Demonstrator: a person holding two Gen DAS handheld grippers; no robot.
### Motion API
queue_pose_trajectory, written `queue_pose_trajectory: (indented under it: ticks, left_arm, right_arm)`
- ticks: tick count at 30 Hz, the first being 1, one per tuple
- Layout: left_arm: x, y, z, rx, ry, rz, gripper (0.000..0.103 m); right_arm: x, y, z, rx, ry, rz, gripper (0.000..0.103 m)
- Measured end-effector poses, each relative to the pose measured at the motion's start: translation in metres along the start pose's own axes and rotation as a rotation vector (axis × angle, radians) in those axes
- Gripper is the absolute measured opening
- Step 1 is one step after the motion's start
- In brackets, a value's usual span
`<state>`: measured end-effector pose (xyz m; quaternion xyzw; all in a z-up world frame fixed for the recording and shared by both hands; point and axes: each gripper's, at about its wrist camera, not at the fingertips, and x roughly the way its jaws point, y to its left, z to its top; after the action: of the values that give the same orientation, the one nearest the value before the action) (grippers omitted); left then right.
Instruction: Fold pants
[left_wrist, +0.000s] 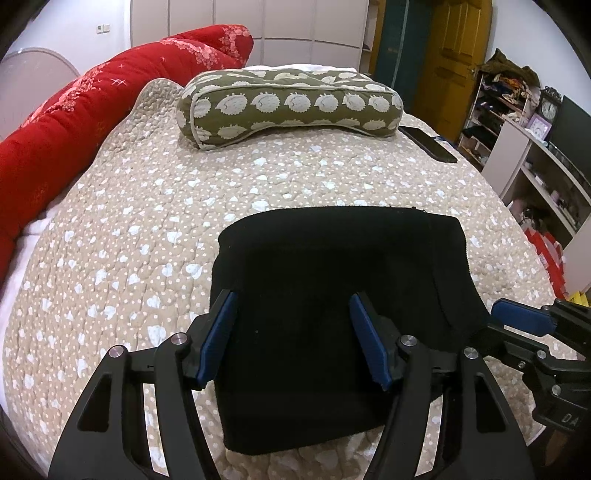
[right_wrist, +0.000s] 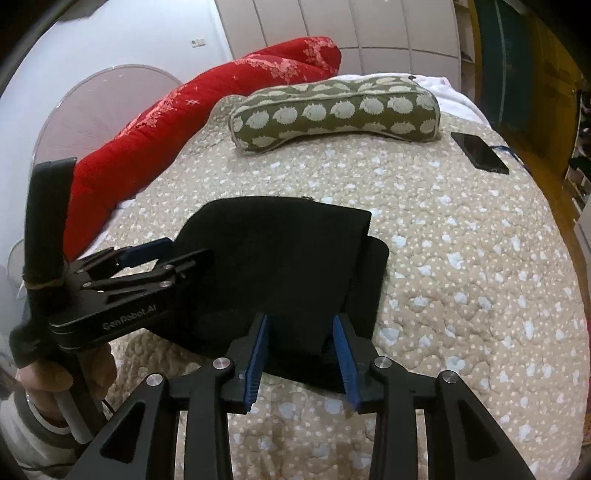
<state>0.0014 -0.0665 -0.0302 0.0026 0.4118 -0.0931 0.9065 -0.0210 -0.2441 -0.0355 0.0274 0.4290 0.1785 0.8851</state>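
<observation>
The black pants (left_wrist: 332, 280) lie folded into a compact rectangle on the beige quilted bed; they also show in the right wrist view (right_wrist: 280, 266). My left gripper (left_wrist: 291, 332) is open, its blue pads over the near part of the fold, holding nothing. It shows from the side in the right wrist view (right_wrist: 177, 254) at the fold's left edge. My right gripper (right_wrist: 301, 354) is open over the near right edge of the pants. Its blue pad shows in the left wrist view (left_wrist: 524, 317) at the fold's right side.
A green hedgehog-print pillow (left_wrist: 291, 103) lies at the far end of the bed. A red quilt (left_wrist: 92, 107) runs along the left side. A black phone (left_wrist: 428, 144) lies at the far right. Shelves (left_wrist: 535, 147) stand right of the bed.
</observation>
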Motion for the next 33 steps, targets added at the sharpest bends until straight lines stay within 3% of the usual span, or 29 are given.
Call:
queue_pose_trajectory:
  ticks: [4, 6, 12, 14, 16, 21, 25, 33]
  left_arm:
    - [-0.009, 0.011, 0.001, -0.049, 0.003, -0.03, 0.066]
    - [-0.01, 0.015, 0.001, -0.074, 0.009, -0.043, 0.078]
    - [-0.008, 0.02, -0.001, -0.092, 0.018, -0.044, 0.078]
    - [-0.004, 0.019, -0.003, -0.096, 0.034, -0.046, 0.078]
    - [-0.001, 0.018, -0.004, -0.097, 0.041, -0.045, 0.078]
    - [-0.001, 0.015, -0.004, -0.086, 0.034, -0.037, 0.078]
    - [0.001, 0.014, -0.005, -0.085, 0.025, -0.041, 0.082]
    - [0.005, 0.009, -0.007, -0.063, 0.019, -0.008, 0.082]
  right_arm:
    - [0.0, -0.005, 0.0, 0.027, -0.022, -0.009, 0.044]
    - [0.002, -0.011, 0.002, 0.069, -0.035, -0.009, 0.044]
    - [0.016, -0.025, 0.011, 0.137, -0.043, 0.016, 0.044]
    - [0.022, -0.028, 0.014, 0.15, -0.056, 0.056, 0.04]
    - [0.028, -0.031, 0.015, 0.163, -0.074, 0.061, 0.021]
    - [0.022, -0.035, 0.015, 0.155, -0.117, 0.075, 0.004]
    - [0.005, -0.022, 0.013, 0.064, -0.152, -0.004, 0.003]
    - [0.02, -0.021, 0.012, 0.028, -0.084, -0.066, 0.003]
